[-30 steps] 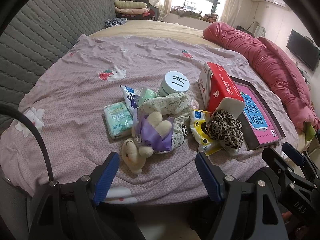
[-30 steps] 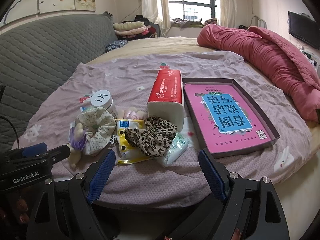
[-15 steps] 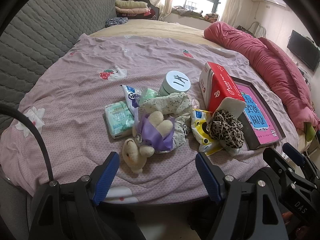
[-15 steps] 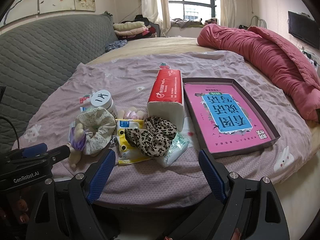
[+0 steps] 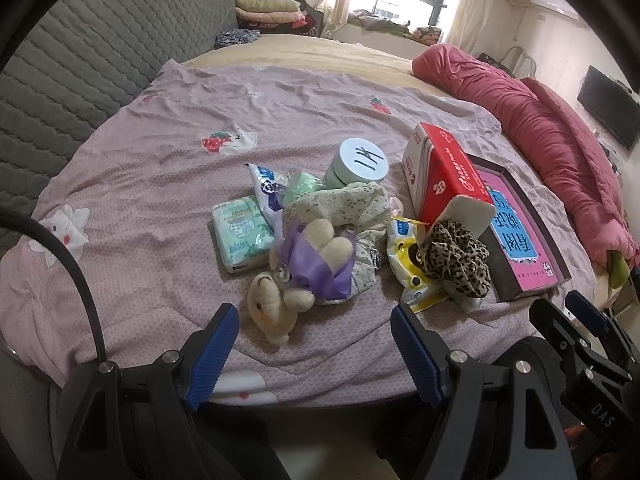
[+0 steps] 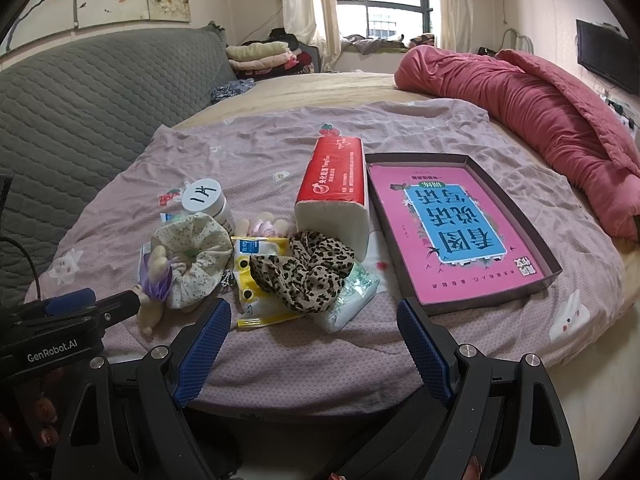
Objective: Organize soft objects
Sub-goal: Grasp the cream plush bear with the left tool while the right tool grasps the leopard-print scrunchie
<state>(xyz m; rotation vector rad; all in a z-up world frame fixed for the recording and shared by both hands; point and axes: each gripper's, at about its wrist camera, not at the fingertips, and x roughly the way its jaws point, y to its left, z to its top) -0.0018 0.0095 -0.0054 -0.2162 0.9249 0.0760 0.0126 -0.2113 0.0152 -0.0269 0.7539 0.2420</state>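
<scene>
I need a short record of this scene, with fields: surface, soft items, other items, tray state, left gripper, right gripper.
surface: bed sheet
soft items: plush bear, floral scrunchie, leopard scrunchie, all in one pile
other items: tissue pack, round tin, wipes packet
tray state: tray right of the pile, with only a pink printed sheet inside
left gripper: left gripper open, empty, near the bear
right gripper: right gripper open, empty, near the leopard scrunchie
</scene>
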